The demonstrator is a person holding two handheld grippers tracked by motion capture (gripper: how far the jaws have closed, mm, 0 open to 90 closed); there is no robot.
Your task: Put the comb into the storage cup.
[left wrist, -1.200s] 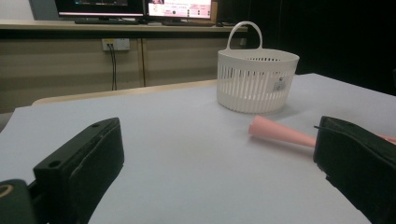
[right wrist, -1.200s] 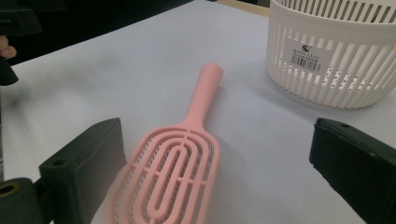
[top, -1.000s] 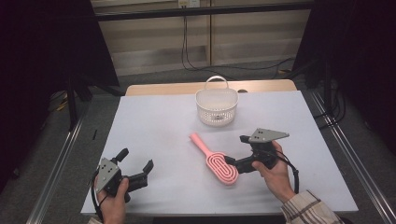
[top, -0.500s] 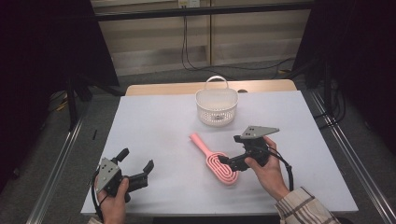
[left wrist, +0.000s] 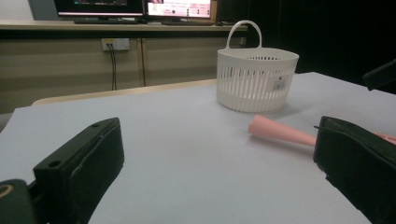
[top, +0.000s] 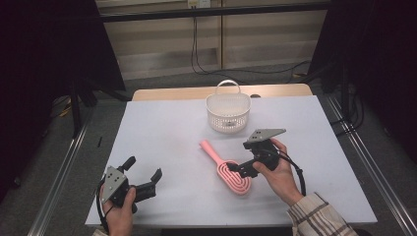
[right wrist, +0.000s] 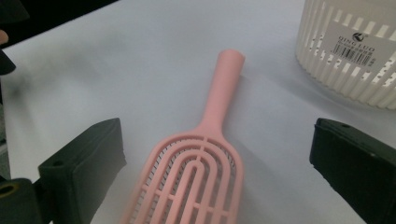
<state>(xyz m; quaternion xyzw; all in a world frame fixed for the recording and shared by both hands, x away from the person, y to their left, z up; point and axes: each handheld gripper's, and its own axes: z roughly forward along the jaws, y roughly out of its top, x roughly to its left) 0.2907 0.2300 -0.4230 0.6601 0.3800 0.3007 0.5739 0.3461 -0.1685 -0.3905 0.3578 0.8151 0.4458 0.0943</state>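
Note:
A pink hairbrush [top: 229, 168] lies flat on the white table [top: 167, 132], handle pointing toward the far left. My right gripper [top: 239, 170] is open at the brush's head, held low over the table. In the right gripper view the right gripper [right wrist: 215, 135] has one jaw on each side of the slotted brush head [right wrist: 196, 177], touching neither. My left gripper [top: 143, 169] stays near the front left corner, open with nothing between its jaws. In the left gripper view the left gripper [left wrist: 219, 135] faces the brush handle [left wrist: 280, 131] and the basket.
A white slotted basket [top: 228, 112] with an upright handle stands at the back middle of the table, just beyond the brush [right wrist: 355, 42]. Bare table surface lies between the two grippers. Metal rails run along both sides of the table.
My right gripper has moved left and down to the brush's head, so its jaws now straddle it. The left gripper and the brush have stayed put.

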